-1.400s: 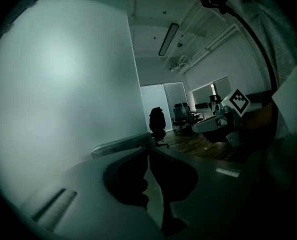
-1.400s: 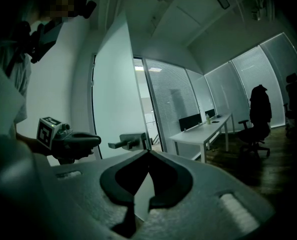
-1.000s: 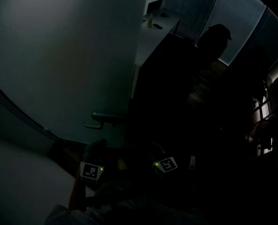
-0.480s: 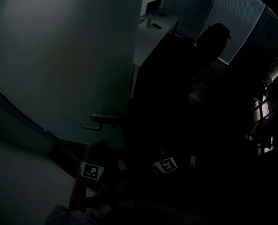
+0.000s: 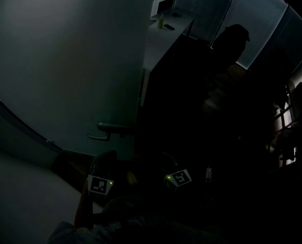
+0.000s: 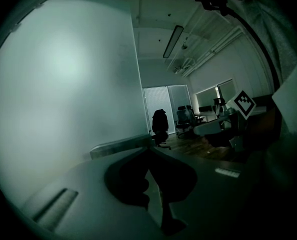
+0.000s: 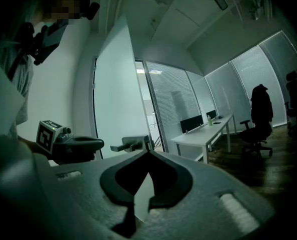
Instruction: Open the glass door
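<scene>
The room is dim, and the right half of the head view is too dark for me to read. The frosted glass door (image 5: 74,60) stands ahead and to the left of both grippers, and its pale panel fills the left side of the left gripper view. Its lever handle (image 5: 114,128) projects near the door's free edge, just above the grippers in the head view and apart from both. The left gripper (image 6: 149,150) has its jaws pressed together with nothing between them. The right gripper (image 7: 148,152) also has its jaws pressed together and holds nothing. In the right gripper view I see the lever handle just beyond the jaw tips, not touching them, with the left gripper's marker cube (image 7: 49,135) off to the left of it. Past the door edge a white bench (image 5: 163,42) runs along a glazed wall with closed blinds (image 5: 258,19). It carries a small bottle (image 5: 161,22) and a flat dark item I cannot identify. An office chair (image 5: 233,39) with a dark garment draped over its back stands further in, on a wooden floor (image 7: 268,164). Nothing lies between the jaws and the handle. A long ceiling light (image 6: 173,41), unlit, hangs overhead.
</scene>
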`<control>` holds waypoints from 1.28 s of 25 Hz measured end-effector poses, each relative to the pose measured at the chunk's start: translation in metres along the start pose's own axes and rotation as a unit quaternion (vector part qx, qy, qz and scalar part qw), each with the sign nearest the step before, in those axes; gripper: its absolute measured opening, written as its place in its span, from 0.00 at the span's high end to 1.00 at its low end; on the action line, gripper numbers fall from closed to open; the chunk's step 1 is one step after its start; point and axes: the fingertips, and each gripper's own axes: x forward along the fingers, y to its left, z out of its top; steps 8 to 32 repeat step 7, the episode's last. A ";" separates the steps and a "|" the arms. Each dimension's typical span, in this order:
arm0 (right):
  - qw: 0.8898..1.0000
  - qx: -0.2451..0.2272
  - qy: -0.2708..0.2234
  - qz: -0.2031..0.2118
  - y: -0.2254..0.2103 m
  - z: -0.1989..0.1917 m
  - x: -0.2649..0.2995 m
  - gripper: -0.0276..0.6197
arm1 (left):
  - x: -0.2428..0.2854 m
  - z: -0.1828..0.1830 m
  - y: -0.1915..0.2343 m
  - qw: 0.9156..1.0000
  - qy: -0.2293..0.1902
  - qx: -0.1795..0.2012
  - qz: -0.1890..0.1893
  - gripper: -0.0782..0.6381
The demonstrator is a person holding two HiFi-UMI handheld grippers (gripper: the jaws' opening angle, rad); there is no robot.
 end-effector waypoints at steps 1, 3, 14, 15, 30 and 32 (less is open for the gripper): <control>1.000 0.001 0.000 0.000 0.000 -0.001 0.000 0.96 | 0.000 -0.001 0.000 1.000 0.001 0.000 -0.001 0.88; 1.000 0.001 0.001 0.000 0.000 -0.003 0.000 0.96 | 0.000 -0.003 -0.002 1.000 0.002 0.001 -0.003 0.88; 1.000 0.000 0.004 -0.001 -0.002 -0.004 0.000 0.96 | 0.001 -0.004 -0.004 1.000 0.003 0.002 -0.004 0.88; 1.000 0.000 0.004 -0.001 -0.002 -0.004 0.000 0.96 | 0.001 -0.004 -0.004 1.000 0.003 0.002 -0.004 0.88; 1.000 0.000 0.004 -0.001 -0.002 -0.004 0.000 0.96 | 0.001 -0.004 -0.004 1.000 0.003 0.002 -0.004 0.88; 1.000 0.000 0.004 -0.001 -0.002 -0.004 0.000 0.96 | 0.001 -0.004 -0.004 1.000 0.003 0.002 -0.004 0.88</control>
